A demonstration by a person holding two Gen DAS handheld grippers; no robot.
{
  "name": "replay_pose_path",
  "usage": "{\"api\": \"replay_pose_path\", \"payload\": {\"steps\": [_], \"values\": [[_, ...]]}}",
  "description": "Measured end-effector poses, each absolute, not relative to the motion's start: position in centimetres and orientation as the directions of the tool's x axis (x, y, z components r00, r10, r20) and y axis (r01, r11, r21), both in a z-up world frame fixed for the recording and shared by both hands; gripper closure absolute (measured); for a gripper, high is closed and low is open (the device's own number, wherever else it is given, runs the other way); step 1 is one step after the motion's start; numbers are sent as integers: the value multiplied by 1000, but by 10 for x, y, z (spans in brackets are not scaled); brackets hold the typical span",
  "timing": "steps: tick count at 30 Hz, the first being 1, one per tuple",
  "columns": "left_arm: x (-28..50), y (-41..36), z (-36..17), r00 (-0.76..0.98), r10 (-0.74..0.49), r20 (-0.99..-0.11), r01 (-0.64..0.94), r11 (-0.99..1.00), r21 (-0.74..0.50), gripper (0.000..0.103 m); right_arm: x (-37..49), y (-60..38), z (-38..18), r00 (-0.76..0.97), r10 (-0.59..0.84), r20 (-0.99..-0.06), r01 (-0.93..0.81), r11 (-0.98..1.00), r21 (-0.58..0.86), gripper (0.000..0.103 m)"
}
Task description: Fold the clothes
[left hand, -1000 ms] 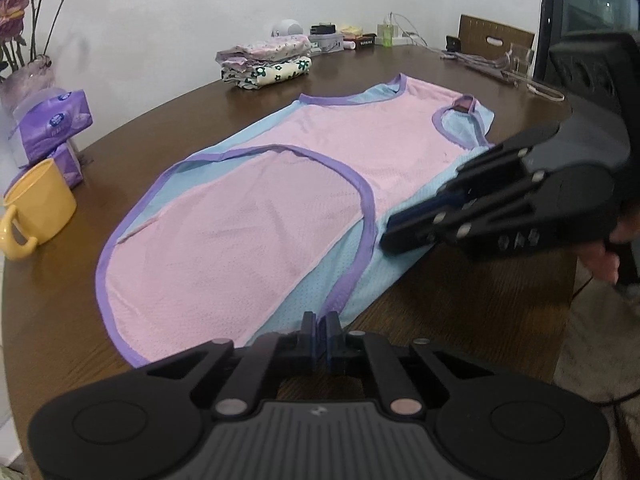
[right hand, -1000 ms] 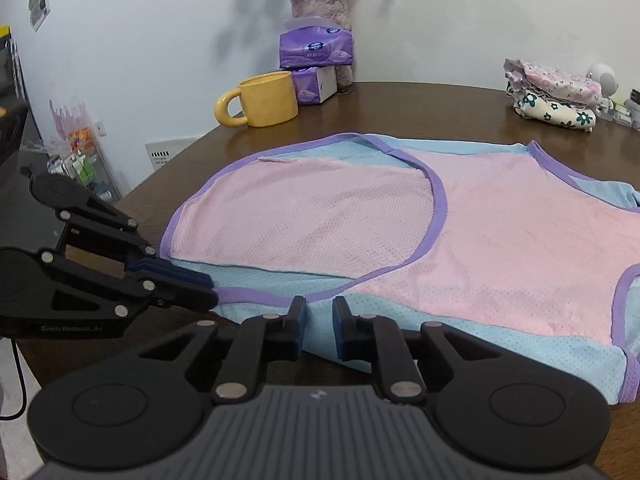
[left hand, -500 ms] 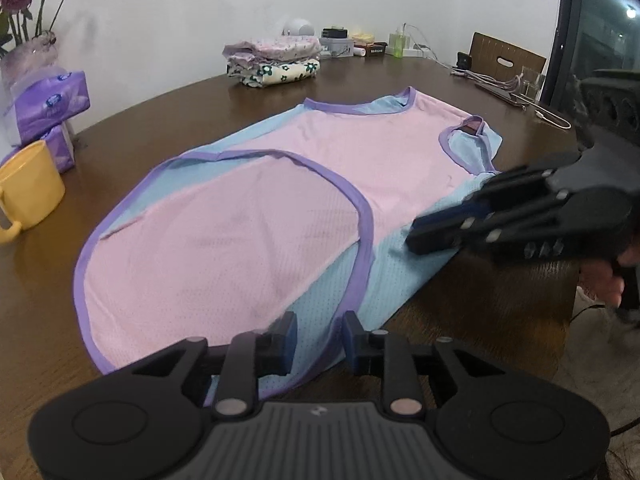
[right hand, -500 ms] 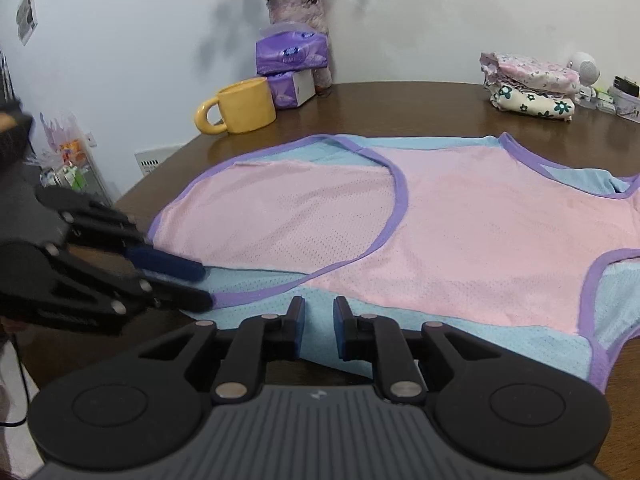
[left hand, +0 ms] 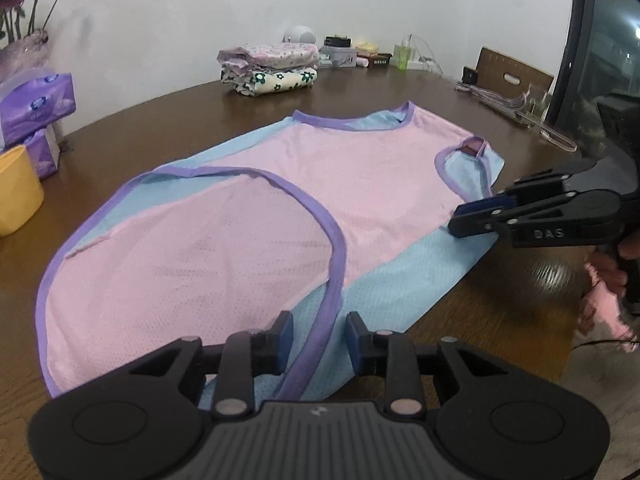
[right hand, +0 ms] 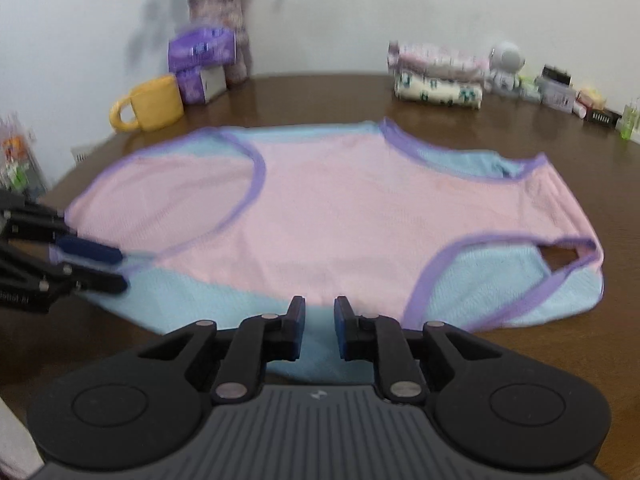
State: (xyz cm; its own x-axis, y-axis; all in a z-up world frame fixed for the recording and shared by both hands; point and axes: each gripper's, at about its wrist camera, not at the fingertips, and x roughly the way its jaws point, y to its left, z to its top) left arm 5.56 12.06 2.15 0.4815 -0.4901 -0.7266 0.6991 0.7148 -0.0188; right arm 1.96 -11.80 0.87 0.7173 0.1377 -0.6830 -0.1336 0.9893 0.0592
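Note:
A pink and light-blue mesh sleeveless top (left hand: 360,184) with purple trim lies flat on the brown table (left hand: 500,300); its lower part is folded over. My left gripper (left hand: 318,320) hangs over the near hem. Its jaws are opening, with the purple trim band under the gap and the pads clear of it. My right gripper (right hand: 319,312) stands over the near blue edge of the top (right hand: 340,216), its fingers a narrow gap apart and nothing pinched. From each wrist view I see the other gripper at the garment's edge: the right gripper (left hand: 456,220), the left gripper (right hand: 120,268).
A stack of folded clothes (left hand: 272,68) sits at the far side. A yellow mug (right hand: 152,102), purple tissue packs (right hand: 202,50) and a vase of flowers (right hand: 218,8) stand at the far left. Small bottles and cables line the back edge. A hand (left hand: 604,272) holds the right gripper.
The left gripper's jaws went from shut to open and it moved in over the purple trim. The right gripper slid to the right along the top's near blue edge.

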Motion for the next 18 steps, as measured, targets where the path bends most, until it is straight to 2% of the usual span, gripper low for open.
{"api": "replay_pose_path", "payload": {"steps": [5,10,12,14,18], "values": [[43,118,23,491,-460,-740,697,717,17,78,7,-112,9,713,125,-690,-175,985,-2,87],[37,124,25,501,-458,-734,669,743,-7,77,-1,-127,15,694,174,-699,-187,981,59,86],[36,128,29,511,-469,-720,651,759,-32,77,-5,-137,23,713,174,-679,-178,982,64,82],[35,131,35,530,-472,-705,641,767,-31,76,-9,-147,28,732,137,-667,-162,987,25,70],[37,134,38,532,-464,-709,624,780,-42,76,-8,-166,29,720,127,-682,-161,987,13,67]]}}
